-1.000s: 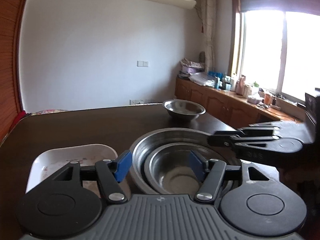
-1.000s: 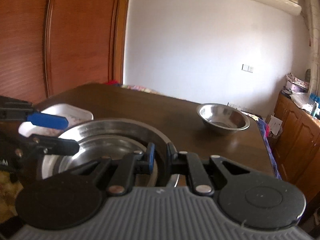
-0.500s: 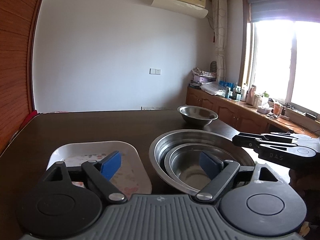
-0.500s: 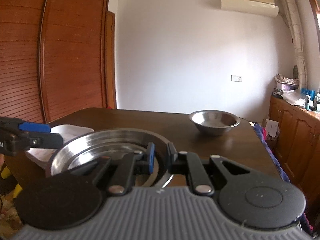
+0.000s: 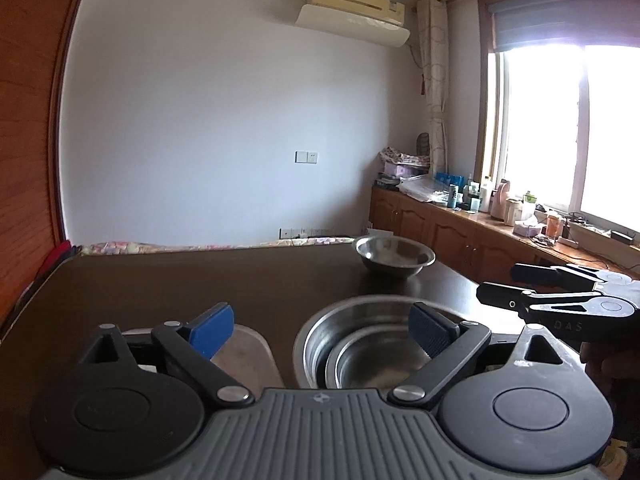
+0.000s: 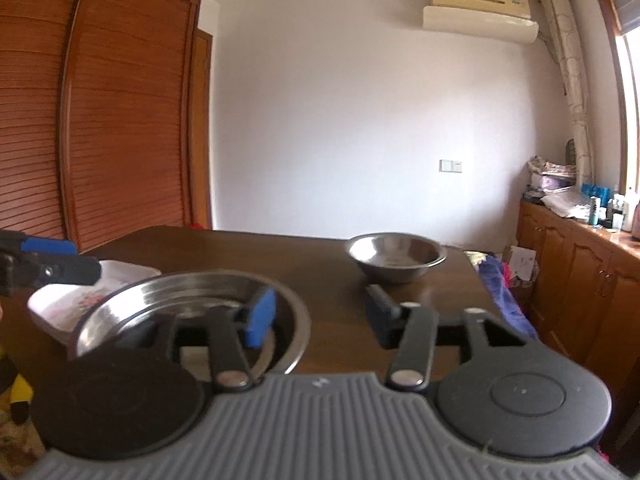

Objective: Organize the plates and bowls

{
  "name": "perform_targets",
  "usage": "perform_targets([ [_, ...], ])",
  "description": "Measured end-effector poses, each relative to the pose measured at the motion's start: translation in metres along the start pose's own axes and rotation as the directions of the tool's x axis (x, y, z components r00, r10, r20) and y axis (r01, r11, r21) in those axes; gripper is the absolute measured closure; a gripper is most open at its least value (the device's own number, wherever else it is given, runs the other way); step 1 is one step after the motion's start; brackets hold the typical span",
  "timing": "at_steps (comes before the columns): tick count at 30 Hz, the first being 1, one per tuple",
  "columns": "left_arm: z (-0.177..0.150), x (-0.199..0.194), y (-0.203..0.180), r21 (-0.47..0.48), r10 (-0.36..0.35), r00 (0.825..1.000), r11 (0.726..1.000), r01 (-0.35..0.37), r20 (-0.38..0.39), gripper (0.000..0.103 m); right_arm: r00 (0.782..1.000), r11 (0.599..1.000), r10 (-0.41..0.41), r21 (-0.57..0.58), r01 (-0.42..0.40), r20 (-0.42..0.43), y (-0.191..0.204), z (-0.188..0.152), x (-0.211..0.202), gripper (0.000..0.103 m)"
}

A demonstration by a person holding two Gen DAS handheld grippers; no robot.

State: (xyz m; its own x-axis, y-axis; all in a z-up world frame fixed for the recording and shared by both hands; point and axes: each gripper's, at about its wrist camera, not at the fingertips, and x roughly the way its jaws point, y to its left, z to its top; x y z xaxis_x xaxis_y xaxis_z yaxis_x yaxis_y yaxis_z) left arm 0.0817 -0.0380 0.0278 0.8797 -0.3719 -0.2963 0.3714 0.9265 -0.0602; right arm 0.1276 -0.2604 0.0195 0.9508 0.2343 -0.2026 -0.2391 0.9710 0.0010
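A large steel bowl [image 5: 320,340] with smaller bowls nested inside sits on the dark wooden table [image 5: 200,280], near the front; it also shows in the right wrist view [image 6: 132,300]. A single steel bowl [image 5: 394,256] [image 6: 396,256] stands at the far right of the table. A white floral plate [image 5: 248,356] [image 6: 80,300] lies left of the stack. My left gripper [image 5: 320,330] is open and empty, raised above the plate and stack. My right gripper [image 6: 320,312] is open and empty, just right of the stack's rim.
A wooden wardrobe [image 6: 100,120] stands to the left. A cluttered wooden counter [image 5: 500,224] runs under the window at right. The table's right edge [image 6: 480,280] is close to the single bowl. The right gripper shows at the right of the left wrist view [image 5: 552,296].
My right gripper has opened and let go of the big bowl's rim. Both grippers have risen and drawn back from the stack; the left one has opened wider.
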Motion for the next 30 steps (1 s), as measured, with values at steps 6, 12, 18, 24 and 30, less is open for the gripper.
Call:
perform_targets([
  [6, 0.019, 0.020, -0.004, 0.010, -0.014, 1.000, 1.000, 0.014, 0.000, 0.000, 1.000, 1.000, -0.028, 0.002, 0.028, -0.006, -0.020, 0.010, 0.014, 0.021],
  [12, 0.036, 0.042, -0.005, 0.033, -0.017, 1.000, 0.999, 0.017, -0.013, 0.000, 0.999, 0.999, -0.031, 0.022, 0.031, -0.031, -0.043, 0.016, 0.032, 0.007],
  [18, 0.051, 0.062, -0.004, 0.030, -0.031, 0.999, 0.999, 0.032, -0.032, 0.000, 0.999, 0.998, -0.038, 0.050, 0.039, -0.033, -0.065, 0.018, 0.050, 0.004],
  [24, 0.071, 0.089, -0.006, 0.062, -0.039, 0.998, 0.997, 0.042, -0.049, 0.000, 0.998, 0.999, -0.033, 0.036, 0.035, -0.052, -0.081, 0.027, 0.074, 0.000],
  [30, 0.087, 0.122, -0.002, 0.092, -0.043, 0.995, 0.994, 0.051, -0.089, 0.000, 0.995, 0.999, -0.030, 0.006, 0.031, -0.096, -0.092, 0.038, 0.109, 0.000],
])
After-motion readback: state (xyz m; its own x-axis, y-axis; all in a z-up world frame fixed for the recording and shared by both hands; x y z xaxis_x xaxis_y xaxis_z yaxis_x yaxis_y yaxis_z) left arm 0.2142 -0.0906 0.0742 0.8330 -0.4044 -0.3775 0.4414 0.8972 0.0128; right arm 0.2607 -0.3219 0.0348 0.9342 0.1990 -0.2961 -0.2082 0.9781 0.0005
